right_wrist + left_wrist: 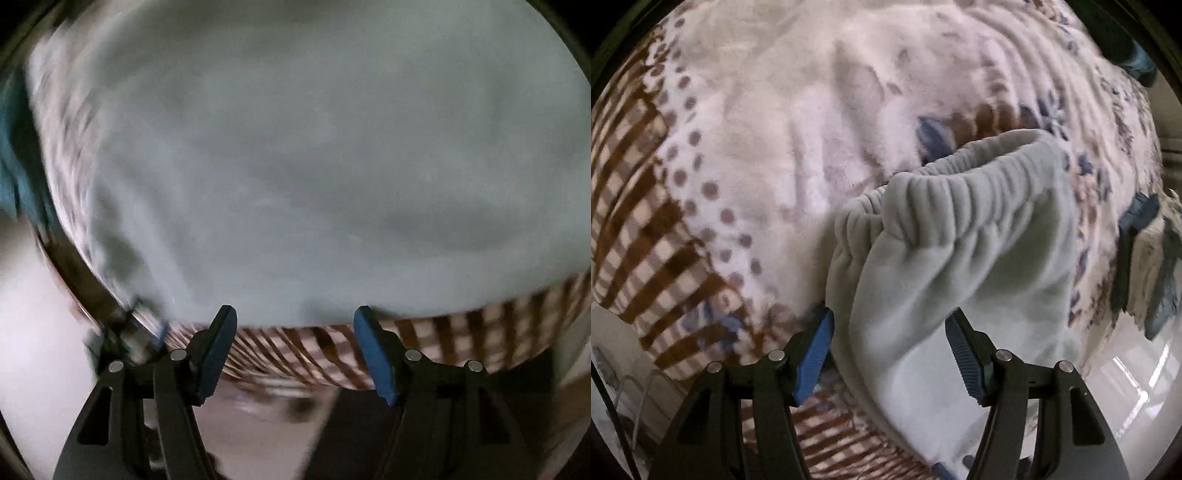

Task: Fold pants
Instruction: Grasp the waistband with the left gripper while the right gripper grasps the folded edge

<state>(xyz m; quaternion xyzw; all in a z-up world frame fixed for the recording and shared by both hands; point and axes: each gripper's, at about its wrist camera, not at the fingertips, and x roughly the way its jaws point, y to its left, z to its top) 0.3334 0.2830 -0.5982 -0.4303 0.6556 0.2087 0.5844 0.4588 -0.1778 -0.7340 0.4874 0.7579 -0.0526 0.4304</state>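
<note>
Pale grey pants (960,258), brown-checked, dotted blanket (713,147)

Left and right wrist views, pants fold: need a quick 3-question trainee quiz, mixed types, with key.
1. True or false: in the left wrist view, cloth of the pale green pants lies between the fingers of the left tool.
2. Multiple choice: in that view, which part of the pants shows above the tool? A) a leg cuff B) the gathered elastic waistband C) a zip fly
3. Fill in: in the right wrist view, the right tool has its fingers spread, and between them shows a brown and white ____ blanket.

Key: 1 true; 2 B; 3 checked
</note>
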